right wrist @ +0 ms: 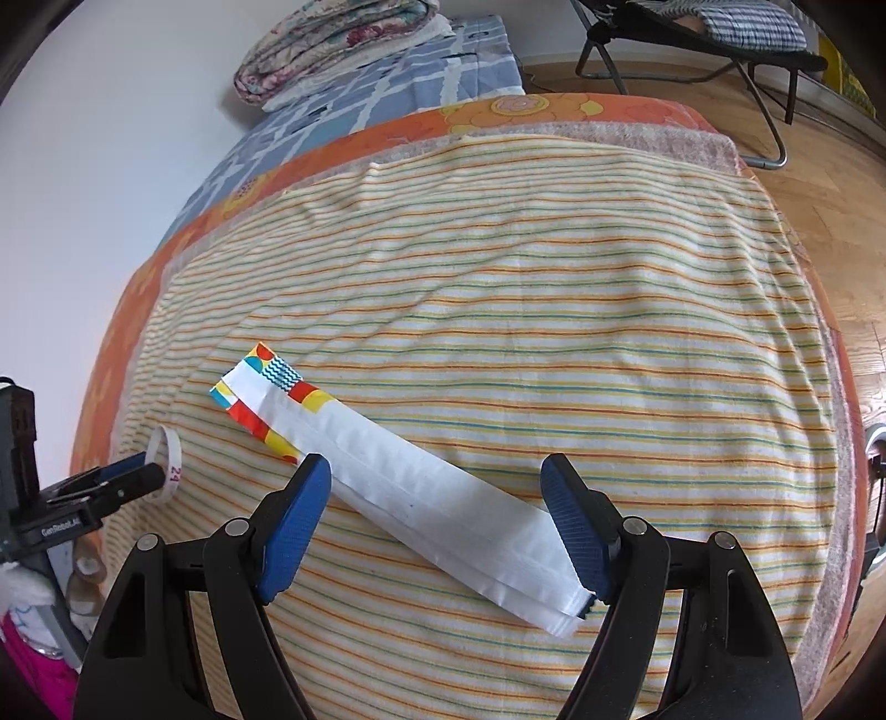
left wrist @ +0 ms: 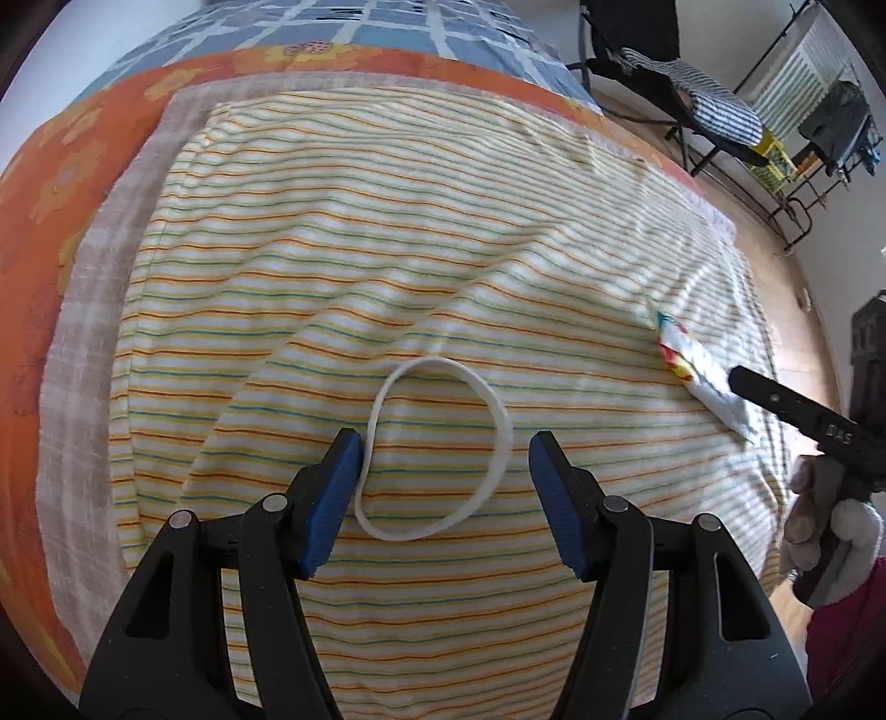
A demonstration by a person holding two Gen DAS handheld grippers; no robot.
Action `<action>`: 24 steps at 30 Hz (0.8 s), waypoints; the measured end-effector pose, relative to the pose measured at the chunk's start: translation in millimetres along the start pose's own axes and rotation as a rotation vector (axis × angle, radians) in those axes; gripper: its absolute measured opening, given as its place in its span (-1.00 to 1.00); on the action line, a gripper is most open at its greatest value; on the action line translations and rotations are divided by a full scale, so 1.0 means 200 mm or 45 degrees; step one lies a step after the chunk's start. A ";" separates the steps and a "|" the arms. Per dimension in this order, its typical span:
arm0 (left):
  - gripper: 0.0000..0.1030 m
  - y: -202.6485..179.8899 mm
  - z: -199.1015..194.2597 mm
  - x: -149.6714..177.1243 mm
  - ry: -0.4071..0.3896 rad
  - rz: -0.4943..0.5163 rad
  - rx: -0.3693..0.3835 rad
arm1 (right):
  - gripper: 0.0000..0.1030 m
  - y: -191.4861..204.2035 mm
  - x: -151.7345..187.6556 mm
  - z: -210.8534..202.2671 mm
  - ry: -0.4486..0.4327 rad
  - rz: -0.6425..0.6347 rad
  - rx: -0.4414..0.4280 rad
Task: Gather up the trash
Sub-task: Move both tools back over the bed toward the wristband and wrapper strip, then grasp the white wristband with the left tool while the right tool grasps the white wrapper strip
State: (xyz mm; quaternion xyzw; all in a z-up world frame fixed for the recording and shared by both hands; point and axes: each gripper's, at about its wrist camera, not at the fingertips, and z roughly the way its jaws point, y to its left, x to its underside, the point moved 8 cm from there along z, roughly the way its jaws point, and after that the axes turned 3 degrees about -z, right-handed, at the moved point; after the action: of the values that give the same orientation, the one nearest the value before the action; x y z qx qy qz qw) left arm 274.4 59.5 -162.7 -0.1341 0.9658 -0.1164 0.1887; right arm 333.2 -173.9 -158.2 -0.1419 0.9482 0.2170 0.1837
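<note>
— Where do your claws stand?

— My left gripper [left wrist: 446,451] points steeply down at the striped sheet [left wrist: 387,266], jaws apart, nothing clamped. The white elastic ring [left wrist: 437,448] lies flat between them: its left side runs just beside my left pad, maybe touching, I cannot tell; its right side sits clear of the right pad.

— And the other?

— My right gripper [right wrist: 437,476] is also parted and empty. The folded white wrapper [right wrist: 421,482] with the coloured end lies slantwise across the gap. Its plain end reaches my right pad, its patterned end pokes out beyond my left pad.

— Room to move?

— Ahead of both claws the sheet runs open and bare up to a grey border, then an orange flowered cover [left wrist: 50,183]. To the right of my right claw the sheet's edge drops to a wooden floor [right wrist: 830,194]. A black folding chair [right wrist: 720,50] stands well apart, beyond the far corner.

— Do the two claws crowd each other?

— They are near. From the right, my left claw's tip shows at the ring, left of the wrapper's patterned end.
</note>
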 end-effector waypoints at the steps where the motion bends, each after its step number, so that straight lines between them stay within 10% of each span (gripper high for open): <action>1: 0.23 -0.01 0.00 0.00 0.000 0.000 0.006 | 0.52 0.01 0.00 0.01 0.008 -0.003 -0.009; 9: 0.23 -0.06 0.01 0.02 -0.006 0.057 -0.035 | 0.53 0.14 0.09 0.03 0.120 -0.042 -0.153; 19: 0.21 -0.11 0.06 0.03 -0.028 0.170 -0.222 | 0.51 0.28 0.14 0.06 0.100 -0.335 0.111; 24: -0.15 -0.06 0.05 0.02 -0.052 0.189 -0.276 | 0.46 0.31 0.18 0.09 0.108 -0.454 0.249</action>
State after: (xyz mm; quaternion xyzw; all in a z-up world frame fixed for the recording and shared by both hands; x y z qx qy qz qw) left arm 277.1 44.4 -170.4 -0.0842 0.9760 0.0055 0.2007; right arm 284.8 -119.2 -166.4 -0.2978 0.9316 0.0818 0.1920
